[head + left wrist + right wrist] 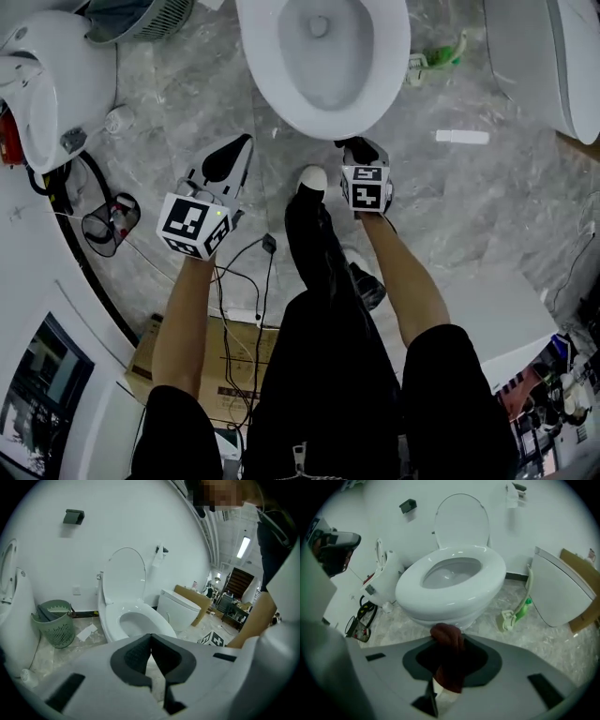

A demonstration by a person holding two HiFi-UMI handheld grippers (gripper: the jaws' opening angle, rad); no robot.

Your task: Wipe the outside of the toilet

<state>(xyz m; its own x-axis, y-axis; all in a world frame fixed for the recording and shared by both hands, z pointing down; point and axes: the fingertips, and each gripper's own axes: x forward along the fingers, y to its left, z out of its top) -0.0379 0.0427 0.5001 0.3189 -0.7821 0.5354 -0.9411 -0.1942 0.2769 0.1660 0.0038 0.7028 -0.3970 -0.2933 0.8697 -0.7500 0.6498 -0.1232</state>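
The white toilet (323, 56) stands open-lidded at the top of the head view, its bowl rim facing me. My right gripper (358, 146) is just below the bowl's front edge, shut on a dark red cloth (449, 656) that bunches up between its jaws. In the right gripper view the toilet (454, 581) fills the middle, with the cloth's top close to the bowl's lower front. My left gripper (242, 146) hovers over the floor left of the bowl, its jaws shut with nothing between them. The left gripper view shows the toilet (133, 620) ahead of that gripper (151, 638).
A green basket (54, 623) stands left of the toilet. A second white fixture (47, 80) is at the far left and another toilet (553, 56) at the right. A green brush set (516, 613) lies on the floor. Cables (246, 281) and a cardboard box (234, 361) lie near my feet.
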